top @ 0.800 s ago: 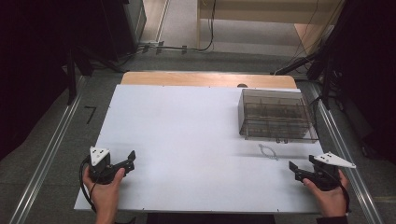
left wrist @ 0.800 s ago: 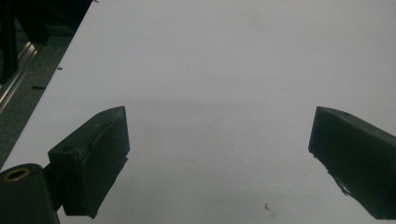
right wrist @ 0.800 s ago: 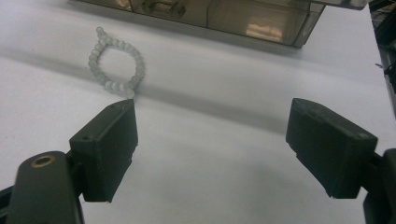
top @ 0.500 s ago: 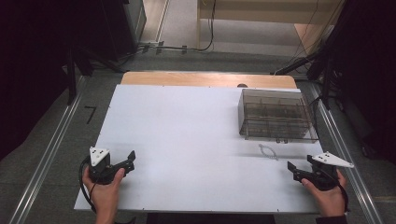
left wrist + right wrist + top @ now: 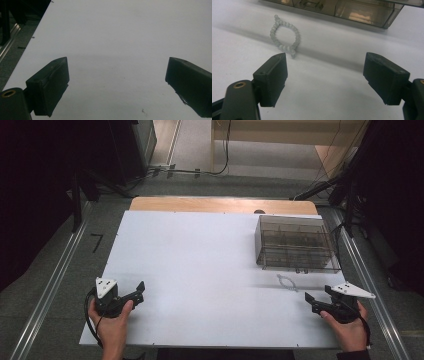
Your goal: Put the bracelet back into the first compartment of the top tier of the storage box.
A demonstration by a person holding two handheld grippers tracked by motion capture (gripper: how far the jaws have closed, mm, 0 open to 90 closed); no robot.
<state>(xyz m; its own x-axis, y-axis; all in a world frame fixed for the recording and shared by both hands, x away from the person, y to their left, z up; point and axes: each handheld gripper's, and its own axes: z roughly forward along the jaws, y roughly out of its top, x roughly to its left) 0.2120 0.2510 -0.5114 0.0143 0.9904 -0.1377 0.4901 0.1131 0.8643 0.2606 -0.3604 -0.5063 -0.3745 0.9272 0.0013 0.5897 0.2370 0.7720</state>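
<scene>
Counter: a white counter [image 5: 200, 270] seen from above, with a strip of bare wood along its far edge.
Left hand-held gripper: the left hand-held gripper [image 5: 135, 292] sits at the near left corner of the counter, gripped in the person's left hand [image 5: 112, 322]; in the left gripper view [image 5: 117, 82] its jaws stand wide apart over bare white surface, with nothing between them.
Right hand-held gripper: the right hand-held gripper [image 5: 311, 301] is held at the near right edge in the right hand [image 5: 350, 330]; in the right gripper view [image 5: 324, 77] its jaws are spread and empty.
Bracelet: a loop of small, pale, translucent beads [image 5: 284, 35] lies flat on the counter, a short beaded tail at each end; it rests just beyond the right jaws and near the box [image 5: 286, 282].
Box: a smoky, see-through organiser box [image 5: 296, 242] stands at the far right, divided into compartments; what they contain is hard to make out, possibly small items.
</scene>
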